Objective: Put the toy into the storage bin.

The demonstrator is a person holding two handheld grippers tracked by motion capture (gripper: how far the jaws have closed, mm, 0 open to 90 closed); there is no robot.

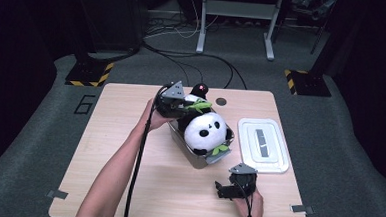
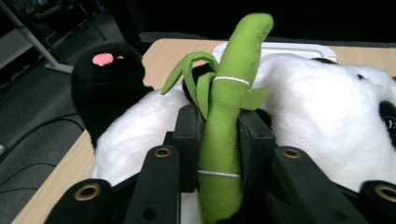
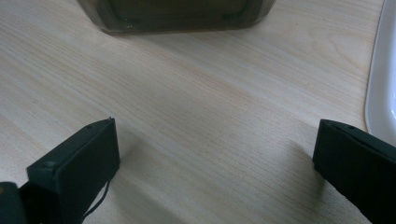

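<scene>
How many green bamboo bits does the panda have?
2. One bamboo stalk is pinched in the left gripper by the panda's back end; another leafy piece lies near its face. More may be hidden underneath.

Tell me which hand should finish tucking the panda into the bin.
Left, probably. Its tongs grip the green bamboo stalk on the panda, over the bin. The right tongs sit open on bare table.

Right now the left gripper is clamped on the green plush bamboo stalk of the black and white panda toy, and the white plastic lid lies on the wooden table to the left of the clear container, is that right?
Not quite. The white plastic lid lies to the right of the clear container, as the high view shows. The left gripper is indeed clamped on the green plush bamboo stalk of the black and white panda toy.
</scene>
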